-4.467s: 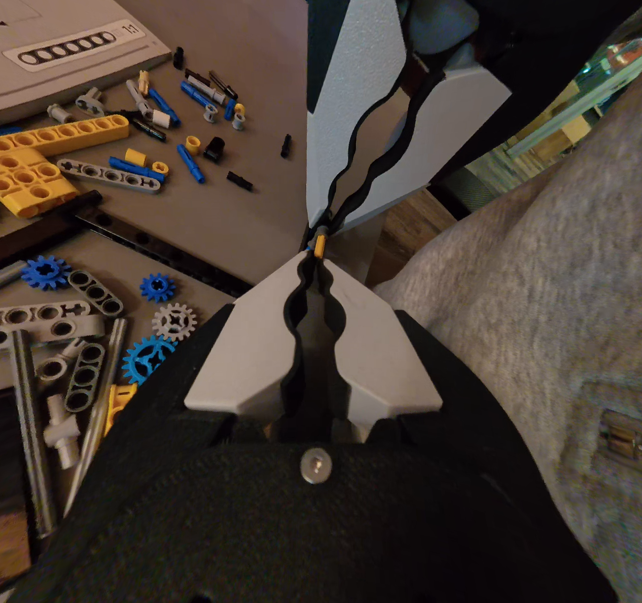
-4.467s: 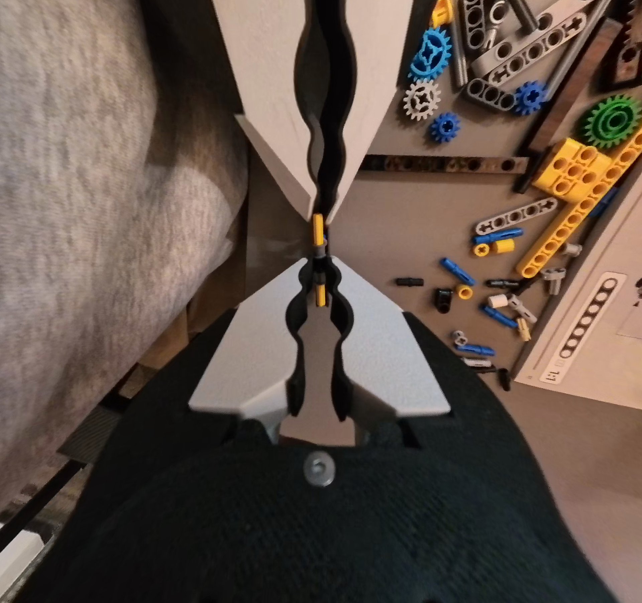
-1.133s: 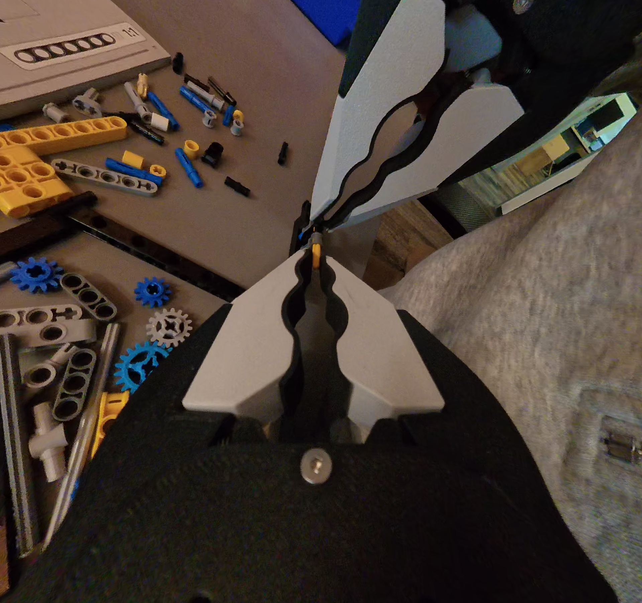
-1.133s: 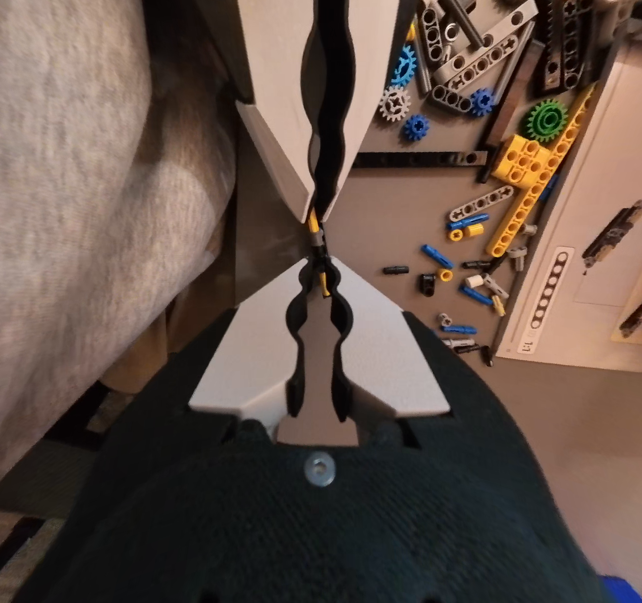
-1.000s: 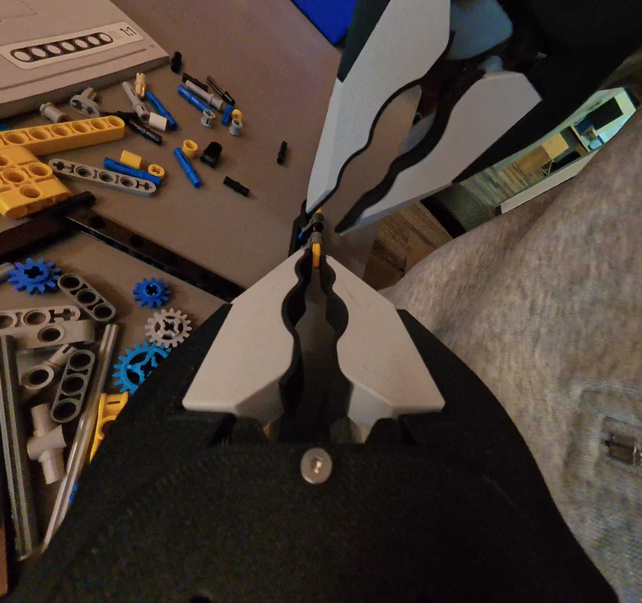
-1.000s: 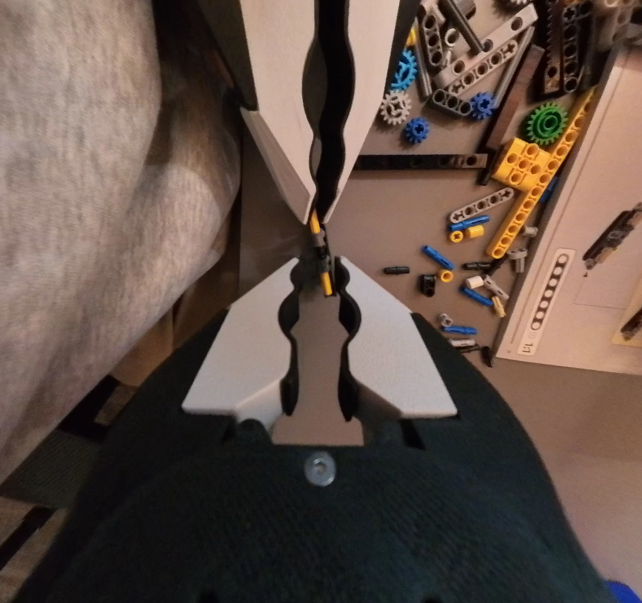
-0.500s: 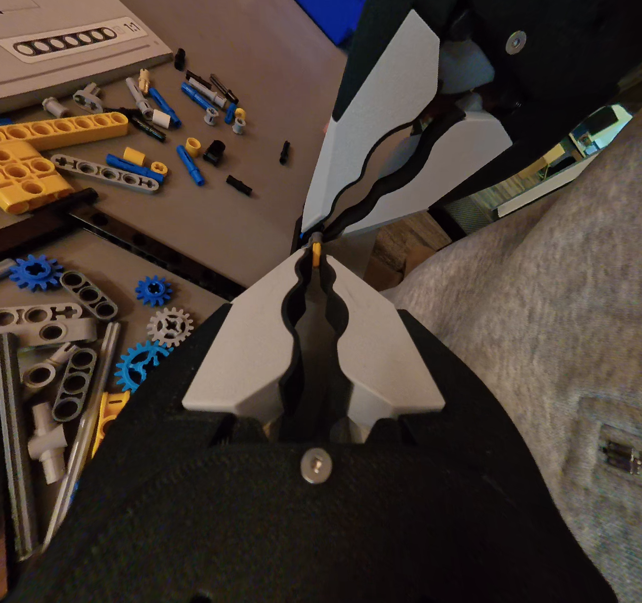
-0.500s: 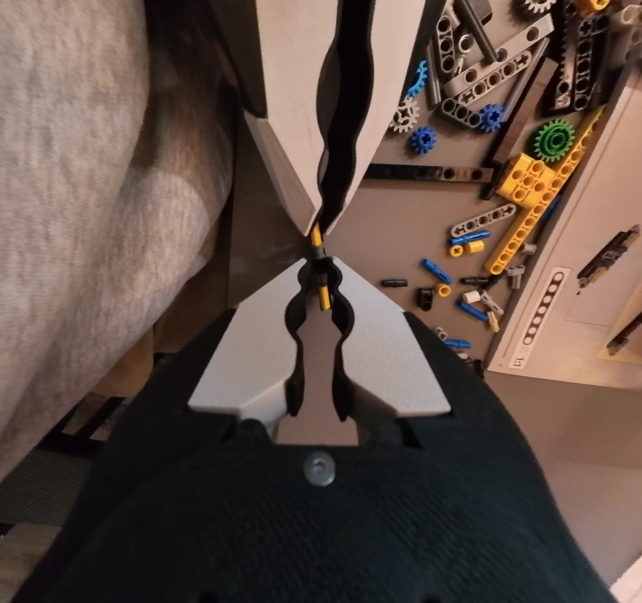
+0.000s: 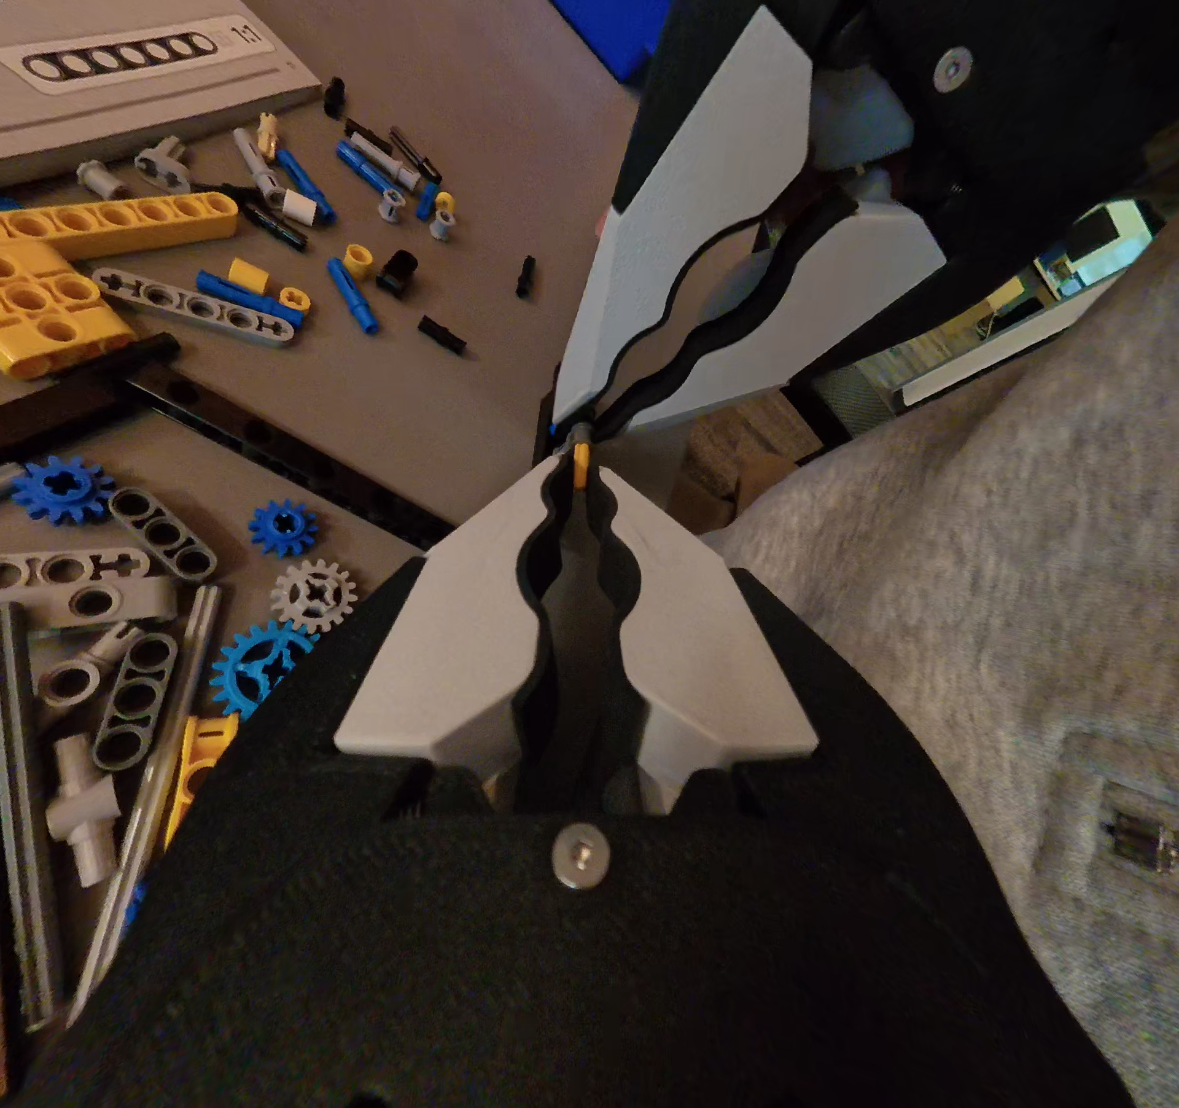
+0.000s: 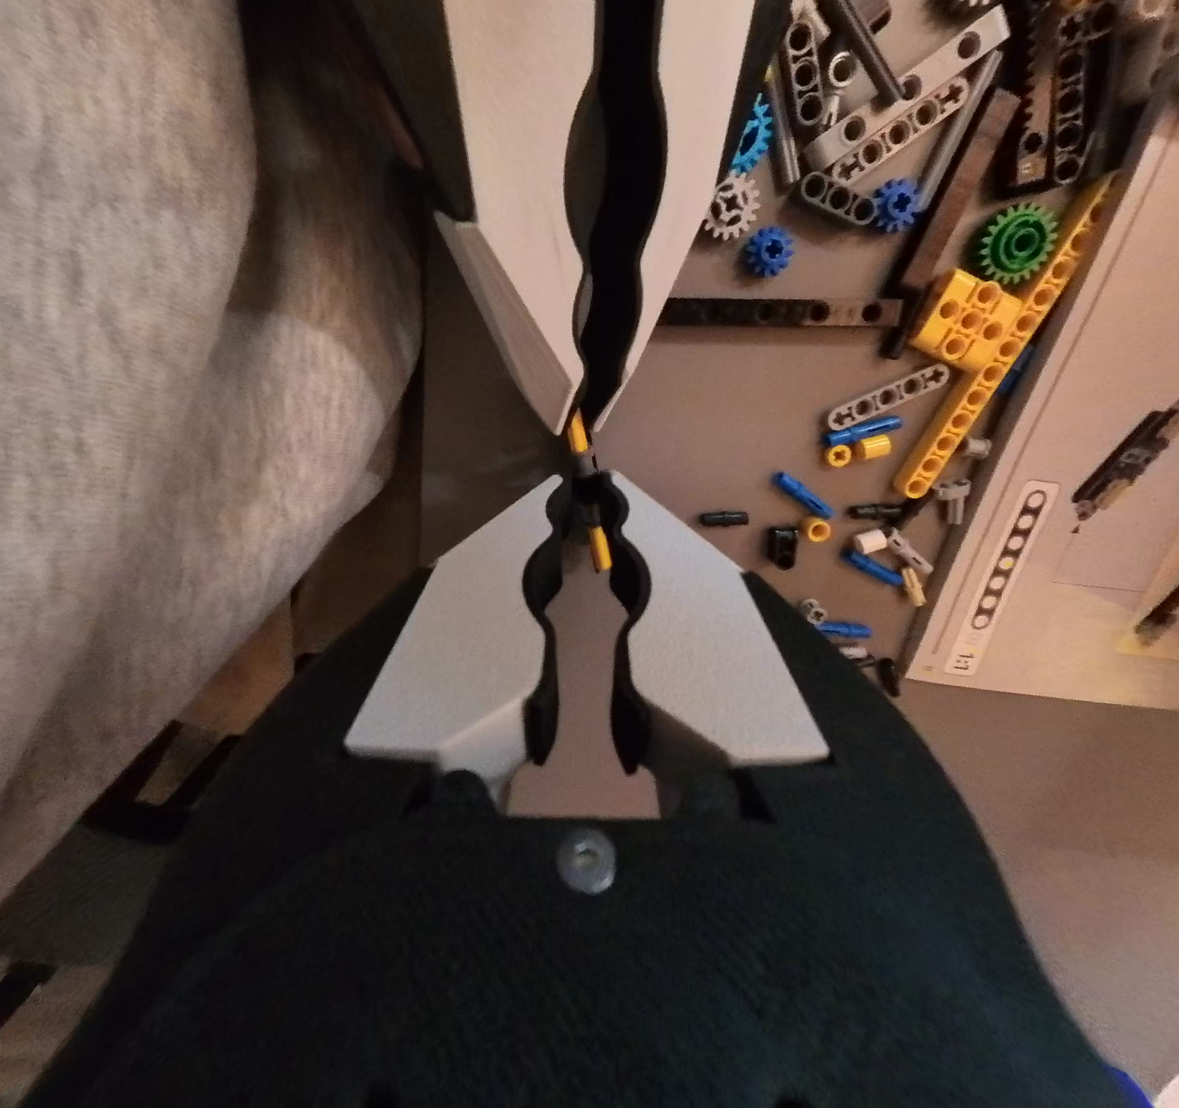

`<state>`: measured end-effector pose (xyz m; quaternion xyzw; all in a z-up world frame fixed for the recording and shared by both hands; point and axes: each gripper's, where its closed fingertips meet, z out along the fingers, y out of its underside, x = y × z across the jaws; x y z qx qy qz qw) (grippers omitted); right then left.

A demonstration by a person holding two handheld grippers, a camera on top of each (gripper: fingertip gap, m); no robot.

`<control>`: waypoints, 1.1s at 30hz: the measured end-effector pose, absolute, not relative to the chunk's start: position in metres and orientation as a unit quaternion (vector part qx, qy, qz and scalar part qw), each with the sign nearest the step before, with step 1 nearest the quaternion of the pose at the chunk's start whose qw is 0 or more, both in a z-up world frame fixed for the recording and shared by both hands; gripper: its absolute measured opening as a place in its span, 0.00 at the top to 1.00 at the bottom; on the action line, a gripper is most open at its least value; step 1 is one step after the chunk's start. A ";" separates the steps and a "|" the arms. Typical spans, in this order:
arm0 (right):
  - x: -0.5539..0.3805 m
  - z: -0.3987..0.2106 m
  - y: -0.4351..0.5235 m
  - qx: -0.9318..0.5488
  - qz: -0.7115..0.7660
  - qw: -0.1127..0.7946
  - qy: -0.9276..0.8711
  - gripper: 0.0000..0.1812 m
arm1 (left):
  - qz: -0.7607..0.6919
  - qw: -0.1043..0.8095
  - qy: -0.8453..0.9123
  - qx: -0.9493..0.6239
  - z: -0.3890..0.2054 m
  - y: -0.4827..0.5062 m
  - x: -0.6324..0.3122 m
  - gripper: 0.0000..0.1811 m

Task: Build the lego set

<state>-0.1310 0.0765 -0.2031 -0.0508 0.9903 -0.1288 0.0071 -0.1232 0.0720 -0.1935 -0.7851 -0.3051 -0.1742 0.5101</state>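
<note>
My left gripper (image 9: 579, 471) pinches one end of a thin yellow axle (image 9: 580, 463); my right gripper (image 10: 585, 490), tip to tip with it, clamps the other end, where a small grey bush (image 10: 582, 463) sits on the axle. Both hang off the near edge of the brown table (image 9: 408, 50). Loose gears, beams and pins lie there beside the instruction booklet (image 9: 121, 24); I see no containers.
</note>
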 end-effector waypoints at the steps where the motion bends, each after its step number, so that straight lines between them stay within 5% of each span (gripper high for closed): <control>1: -0.131 -0.203 0.076 -0.054 -0.133 0.000 0.990 0.96 | -0.175 0.509 -0.306 -0.785 -0.194 0.072 -0.123 0.98; 33: -0.126 -0.202 0.078 -0.054 -0.116 0.096 0.987 0.97 | -0.169 0.517 -0.304 -0.782 -0.192 0.073 -0.124 0.97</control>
